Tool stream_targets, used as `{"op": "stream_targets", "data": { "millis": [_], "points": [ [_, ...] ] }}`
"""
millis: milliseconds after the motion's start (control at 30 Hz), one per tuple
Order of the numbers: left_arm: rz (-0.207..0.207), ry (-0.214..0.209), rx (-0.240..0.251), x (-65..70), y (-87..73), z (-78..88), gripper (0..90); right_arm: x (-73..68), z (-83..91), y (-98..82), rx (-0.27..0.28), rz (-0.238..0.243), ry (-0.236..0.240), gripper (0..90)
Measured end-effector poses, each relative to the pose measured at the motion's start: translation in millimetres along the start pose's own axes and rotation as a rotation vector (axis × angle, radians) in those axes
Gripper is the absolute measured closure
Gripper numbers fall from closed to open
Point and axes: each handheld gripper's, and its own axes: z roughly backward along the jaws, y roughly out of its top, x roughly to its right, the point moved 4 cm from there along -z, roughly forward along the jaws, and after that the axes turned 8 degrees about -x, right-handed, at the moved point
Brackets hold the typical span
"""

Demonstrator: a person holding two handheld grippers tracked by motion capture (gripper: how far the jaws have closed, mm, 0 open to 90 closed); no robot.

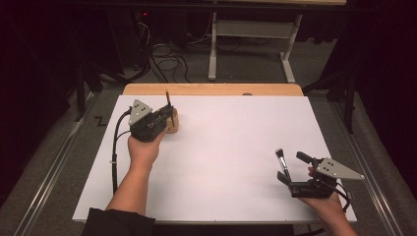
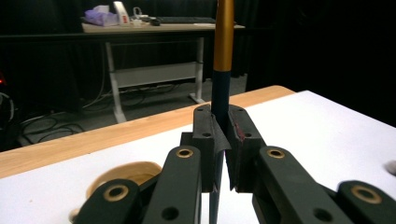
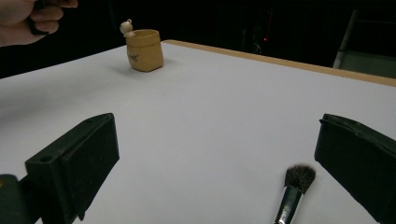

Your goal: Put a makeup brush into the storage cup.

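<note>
High view: the left gripper [image 1: 170, 114], upper left of the frame, is clamped on a thin upright brush handle [image 1: 168, 100] directly above the small tan cup [image 1: 172, 123]. The right gripper [image 1: 290, 173], lower right, stands wide open beside a makeup brush [image 1: 282, 161] on the white board [image 1: 221, 147].

Left gripper view: the jaws pinch the handle [image 2: 221, 88], its long axis vertical; the cup [image 2: 123, 173] sits lower left, just below.

Right gripper view: the bristles [image 3: 300, 177] lie between the spread jaws; the cup [image 3: 144, 49] is far off, upper left.

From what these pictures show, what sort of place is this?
Probably a lab or studio set up for recording: a white board lies on a wooden table, black curtains hang around, cables trail on the floor, and a desk carries a keyboard.
</note>
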Motion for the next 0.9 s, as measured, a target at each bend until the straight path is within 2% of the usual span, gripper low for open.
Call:
{"op": "stream_targets", "data": {
  "millis": [200,400,767,900],
  "points": [
    [-0.023,0.049,0.017,-11.7,4.1,-16.4,83.8,-1.2,0.7,1.5,0.006,0.003,0.003,0.5],
    [-0.005,0.092,0.036,-25.1,3.2,-31.4,83.8,-1.8,0.4,3.3,0.009,-0.004,-0.002,0.5],
    [-0.001,0.143,0.044,-39.3,-5.0,-45.1,83.7,-5.1,-0.4,4.1,0.012,-0.008,0.011,0.6],
    [0.007,0.164,0.032,-45.1,-9.7,-48.8,83.7,-6.0,-1.5,3.3,0.005,-0.005,0.007,0.6]
  ]
}}
